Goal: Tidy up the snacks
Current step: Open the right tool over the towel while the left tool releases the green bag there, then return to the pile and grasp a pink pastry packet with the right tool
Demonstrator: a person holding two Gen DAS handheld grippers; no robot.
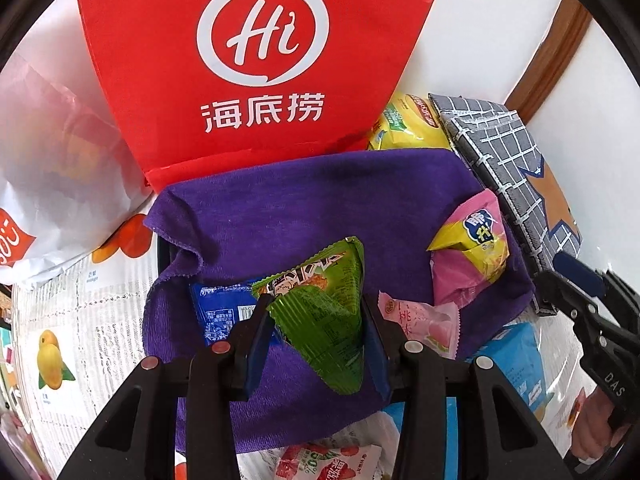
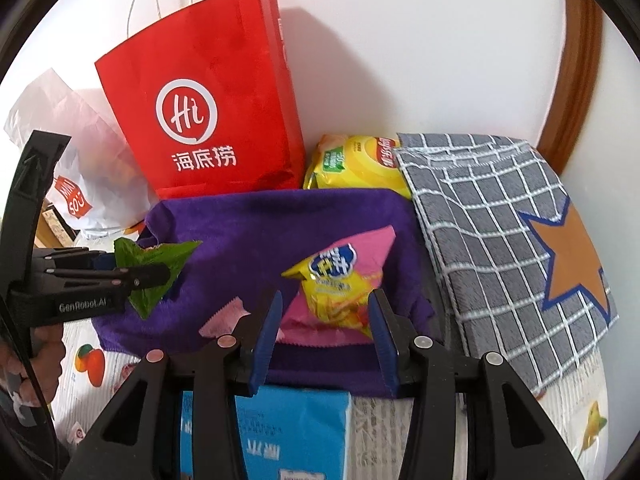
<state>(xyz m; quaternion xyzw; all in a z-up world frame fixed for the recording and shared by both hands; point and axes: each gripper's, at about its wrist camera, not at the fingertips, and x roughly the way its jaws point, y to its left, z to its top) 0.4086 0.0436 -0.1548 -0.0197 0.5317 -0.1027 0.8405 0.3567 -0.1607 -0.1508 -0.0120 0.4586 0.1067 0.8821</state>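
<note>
My left gripper [image 1: 318, 332] is shut on a green triangular snack packet [image 1: 324, 304] and holds it above the purple towel [image 1: 320, 200]. The packet also shows in the right wrist view [image 2: 154, 268], in the left gripper [image 2: 160, 274]. A blue packet [image 1: 224, 312], a pale pink peach packet [image 1: 424, 324] and a pink-and-yellow packet [image 1: 468, 248] lie on the towel. My right gripper [image 2: 326, 316] is open and empty, its jaws either side of the pink-and-yellow packet [image 2: 340, 280] and just short of it. It shows at the right edge of the left wrist view [image 1: 580, 292].
A red paper bag [image 2: 208, 112] stands at the back against the wall, a white plastic bag [image 2: 80, 168] to its left. A yellow chip bag [image 2: 356, 164] and a grey checked cloth bin [image 2: 512, 232] are at the right. A blue box [image 2: 288, 432] lies near.
</note>
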